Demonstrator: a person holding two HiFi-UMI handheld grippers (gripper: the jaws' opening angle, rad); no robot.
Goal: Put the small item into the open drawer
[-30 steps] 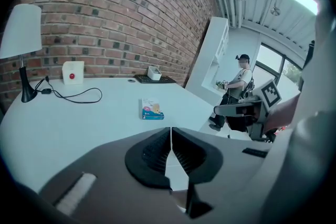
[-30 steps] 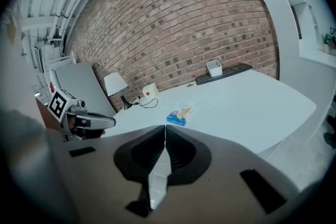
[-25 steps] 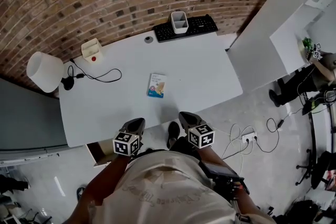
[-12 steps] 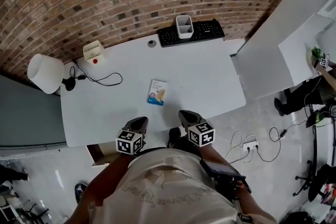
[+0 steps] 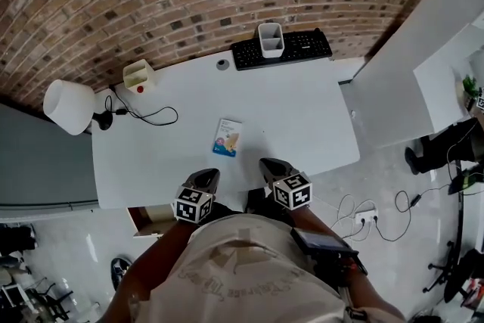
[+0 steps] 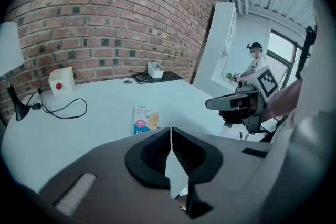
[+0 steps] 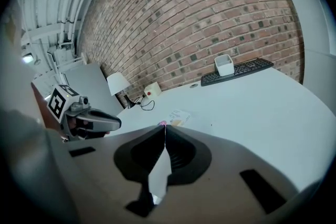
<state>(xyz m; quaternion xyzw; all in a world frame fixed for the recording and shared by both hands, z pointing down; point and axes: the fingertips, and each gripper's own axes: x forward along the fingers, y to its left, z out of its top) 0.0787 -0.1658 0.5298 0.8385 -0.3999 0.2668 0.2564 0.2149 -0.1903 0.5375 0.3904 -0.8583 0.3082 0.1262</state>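
Observation:
The small item is a flat printed packet (image 5: 227,137) lying on the white desk (image 5: 302,117) near its front edge; it also shows in the left gripper view (image 6: 145,119) and the right gripper view (image 7: 177,115). My left gripper (image 5: 204,178) hangs at the desk's front edge, below and left of the packet, shut and empty (image 6: 170,129). My right gripper (image 5: 269,165) is beside it, below and right of the packet, also shut on nothing (image 7: 164,126). An open drawer (image 5: 149,219) juts out under the desk's front left, partly hidden by my left arm.
At the back of the desk lie a black keyboard (image 5: 281,49) with a white cup (image 5: 270,39) on it. A white lamp (image 5: 66,107), a cream box with a red button (image 5: 138,75) and a black cable (image 5: 147,113) occupy the left. A white partition (image 5: 408,49) stands at the right.
Both grippers have moved forward to the desk's front edge, closer to the packet. Their jaws stay shut.

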